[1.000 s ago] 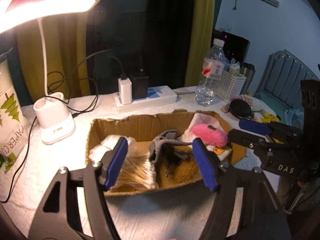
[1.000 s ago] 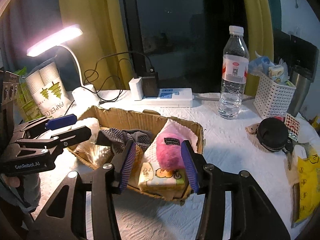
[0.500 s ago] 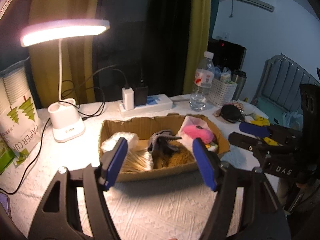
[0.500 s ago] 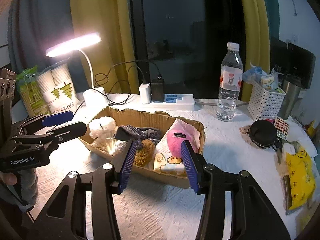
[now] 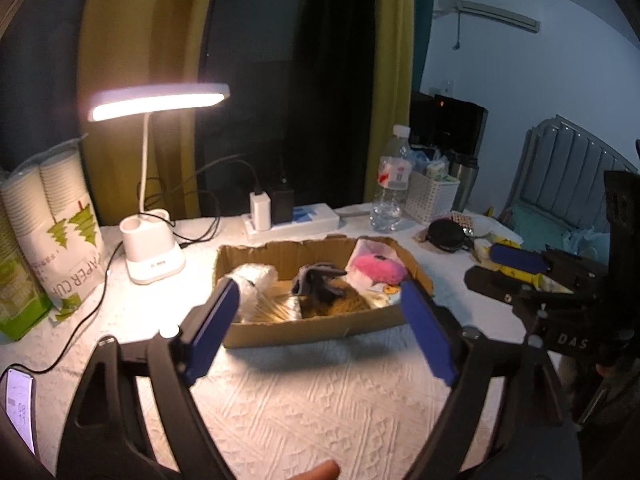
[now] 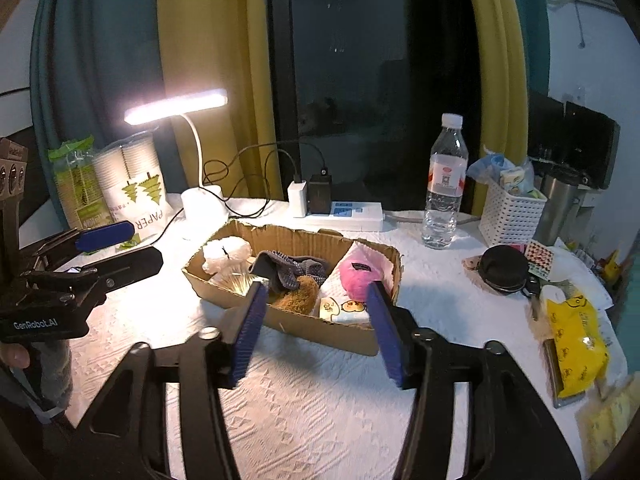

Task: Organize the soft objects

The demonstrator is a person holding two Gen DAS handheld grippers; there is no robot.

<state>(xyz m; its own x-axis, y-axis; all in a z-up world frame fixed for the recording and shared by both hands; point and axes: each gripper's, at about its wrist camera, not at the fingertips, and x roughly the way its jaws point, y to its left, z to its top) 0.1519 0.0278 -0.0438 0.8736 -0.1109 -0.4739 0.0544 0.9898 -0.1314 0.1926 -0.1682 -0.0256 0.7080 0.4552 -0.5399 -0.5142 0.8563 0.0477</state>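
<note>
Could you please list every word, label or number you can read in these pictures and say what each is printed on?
"GenRobot.AI": left gripper body.
"DAS": right gripper body.
"PAPER CUP", last letters cut off: paper cup sleeve.
"08 11": phone screen.
Too small or blurred: water bottle label, tissue pack, yellow packet.

I see the cardboard box (image 6: 288, 320) mid-counter, holding the plush toy (image 6: 358, 276) at its right end and the glove (image 6: 288, 270) centrally; the lamp (image 6: 200, 204), power strip (image 6: 344, 214) and bottle (image 6: 444, 184) line the counter's (image 6: 312, 408) back edge.
</note>
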